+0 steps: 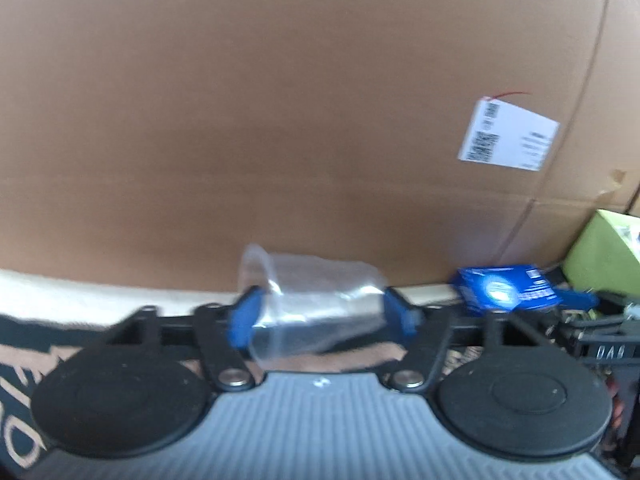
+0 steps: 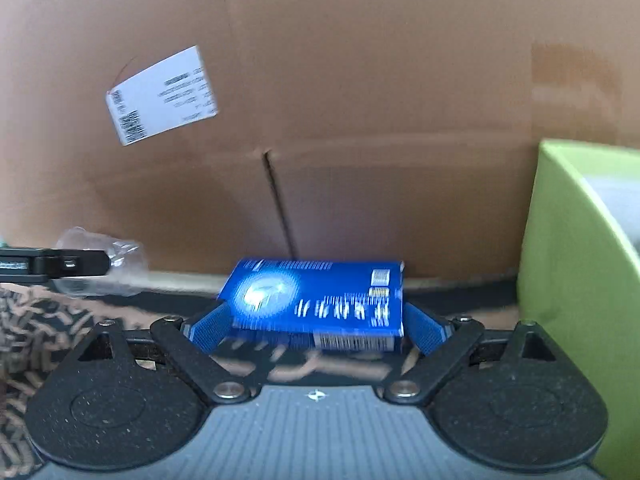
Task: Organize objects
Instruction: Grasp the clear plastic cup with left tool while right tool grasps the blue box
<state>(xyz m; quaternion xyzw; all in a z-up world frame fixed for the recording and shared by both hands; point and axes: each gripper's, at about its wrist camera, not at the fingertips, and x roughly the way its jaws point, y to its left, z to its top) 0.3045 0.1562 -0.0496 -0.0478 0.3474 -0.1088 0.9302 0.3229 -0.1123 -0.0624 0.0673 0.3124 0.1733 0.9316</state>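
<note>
My left gripper (image 1: 320,312) is shut on a clear plastic cup (image 1: 312,300) lying sideways between its blue pads, held above the patterned surface. The cup also shows at the left of the right wrist view (image 2: 100,268). My right gripper (image 2: 316,320) is shut on a blue box (image 2: 320,300) held flat between its blue pads. The blue box also shows at the right of the left wrist view (image 1: 504,288).
A large brown cardboard box (image 1: 280,120) with a white shipping label (image 1: 508,136) fills the background close ahead. A lime-green bin (image 2: 576,280) stands at the right. A dark patterned cloth (image 2: 32,320) covers the surface below. Dark items (image 1: 600,344) lie at the right.
</note>
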